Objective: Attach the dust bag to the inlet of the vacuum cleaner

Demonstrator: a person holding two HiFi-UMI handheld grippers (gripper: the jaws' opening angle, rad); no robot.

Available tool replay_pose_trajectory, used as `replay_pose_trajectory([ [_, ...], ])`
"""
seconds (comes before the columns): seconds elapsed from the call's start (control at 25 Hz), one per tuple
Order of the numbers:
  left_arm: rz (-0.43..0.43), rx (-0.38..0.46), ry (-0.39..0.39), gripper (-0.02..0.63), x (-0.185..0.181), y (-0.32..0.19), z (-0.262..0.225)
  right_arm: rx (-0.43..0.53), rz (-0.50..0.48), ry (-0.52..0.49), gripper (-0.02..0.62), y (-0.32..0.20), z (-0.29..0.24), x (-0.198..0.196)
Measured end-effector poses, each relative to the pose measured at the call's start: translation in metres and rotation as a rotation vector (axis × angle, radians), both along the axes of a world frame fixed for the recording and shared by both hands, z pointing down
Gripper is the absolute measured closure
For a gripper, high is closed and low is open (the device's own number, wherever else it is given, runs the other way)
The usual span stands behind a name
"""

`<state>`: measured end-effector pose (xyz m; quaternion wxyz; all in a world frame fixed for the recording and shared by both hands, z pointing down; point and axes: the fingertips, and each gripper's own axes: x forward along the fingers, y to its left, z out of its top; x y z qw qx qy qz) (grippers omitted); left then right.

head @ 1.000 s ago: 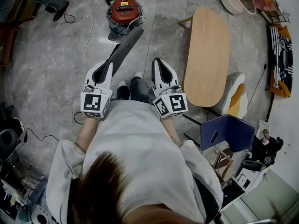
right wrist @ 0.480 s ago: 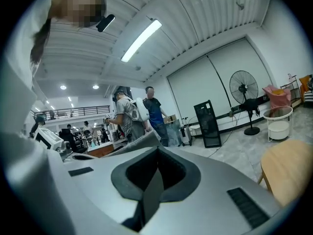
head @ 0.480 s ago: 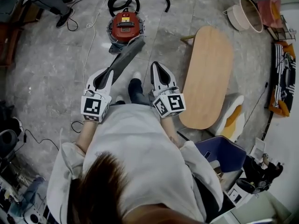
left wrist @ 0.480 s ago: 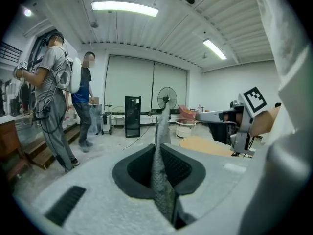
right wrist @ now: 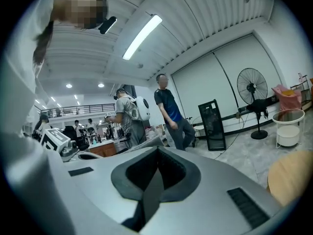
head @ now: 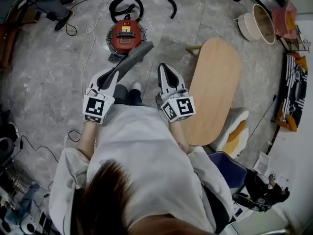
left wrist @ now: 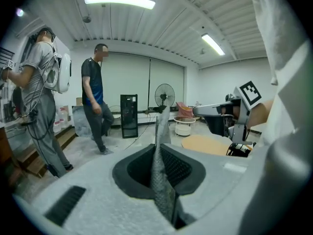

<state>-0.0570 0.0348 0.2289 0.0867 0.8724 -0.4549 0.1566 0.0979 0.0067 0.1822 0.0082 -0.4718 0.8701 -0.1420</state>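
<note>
Near the vacuum cleaner [head: 125,34], now closer, left gripper [head: 115,73] pinches the dust bag [head: 132,58]; right gripper [head: 163,66] closed, empty.

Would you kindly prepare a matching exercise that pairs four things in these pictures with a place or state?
Things:
1. grey fabric dust bag
2. red round vacuum cleaner
3. oval wooden table
4. right tongs

Places or states:
A. shut, with nothing between them
B. standing on the grey floor, beyond the bag's far end
C. clamped in the left tongs
D. on the person's right-hand side

Pairs: 1-C, 2-B, 3-D, 4-A
</note>
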Motion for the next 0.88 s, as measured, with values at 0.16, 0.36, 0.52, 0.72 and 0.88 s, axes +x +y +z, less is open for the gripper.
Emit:
replay_pose_trajectory([
  [0.16, 0.066, -0.015, -0.046, 0.568, 0.005, -0.02, 0.008, -0.018, 0.023, -0.001, 0.594, -0.018, 0.003, 0.006],
  [0.36, 0.221, -0.048, -0.087, 0.567, 0.01, -0.043, 0.024, -0.001, -0.01, 0.067, 0.594, -0.041, 0.005, -0.005],
  [0.52, 0.374, -0.105, -0.101, 0.568, 0.015, -0.045, 0.038, 0.007, -0.126, 0.183, 0.508, -0.046, 0.009, -0.027],
  [0.72, 0.541, -0.18, -0.119, 0.568, 0.021, -0.04, 0.077, -0.065, -0.431, 0.428, 0.414, -0.04, 0.061, -0.067],
  [0.88, 0.616, -0.223, -0.128, 0.568, 0.027, -0.033, 0.116, -0.154, -0.623, 0.491, 0.382, -0.027, 0.115, -0.09],
])
